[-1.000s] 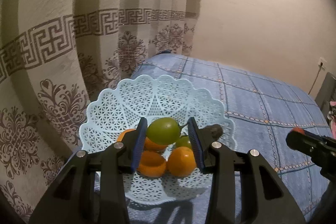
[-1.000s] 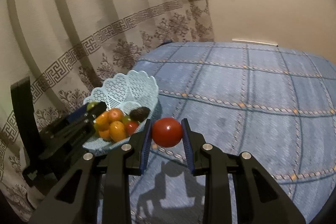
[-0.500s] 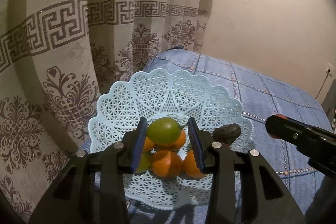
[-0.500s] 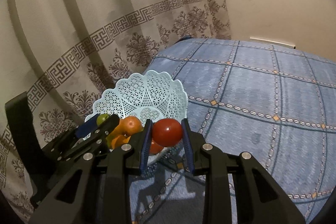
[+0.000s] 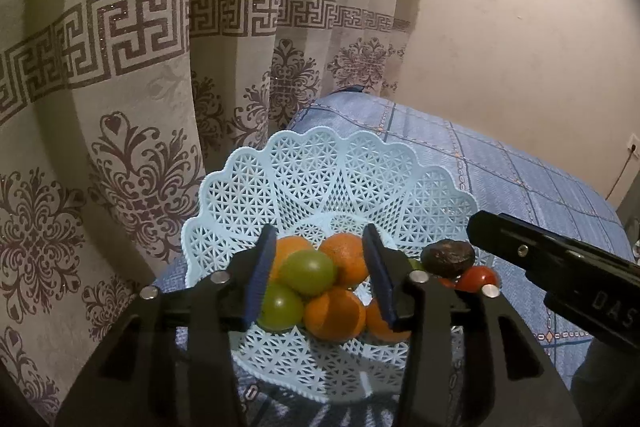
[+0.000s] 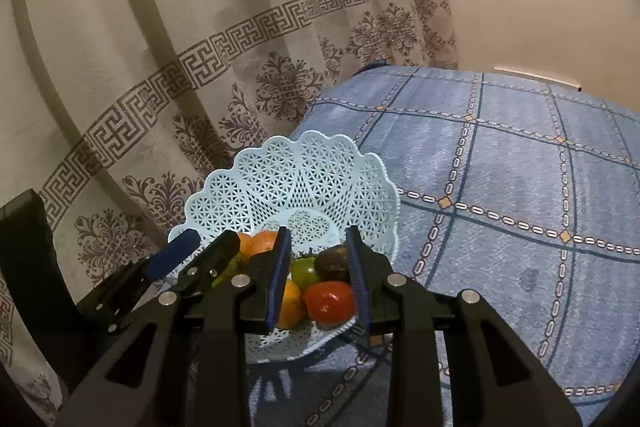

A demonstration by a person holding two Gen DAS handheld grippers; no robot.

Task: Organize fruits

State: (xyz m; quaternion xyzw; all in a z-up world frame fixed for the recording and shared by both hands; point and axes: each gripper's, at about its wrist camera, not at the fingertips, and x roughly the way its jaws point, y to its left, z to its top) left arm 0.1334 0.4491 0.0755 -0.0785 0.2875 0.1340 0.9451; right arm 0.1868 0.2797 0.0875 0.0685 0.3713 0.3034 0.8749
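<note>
Both my hand-held grippers, left [image 5: 318, 277] and right [image 6: 316, 277], hang open over the basket [image 5: 320, 183]; green fruit [image 5: 307, 271] and tomato [image 6: 330, 301] lie released inside.

We made out only one piece of lettering — the pale capitals "DAS", cut off by the picture's edge — on the black body of the right gripper [image 5: 560, 267], seen at the right from the left wrist view. Nothing else was readable.
</note>
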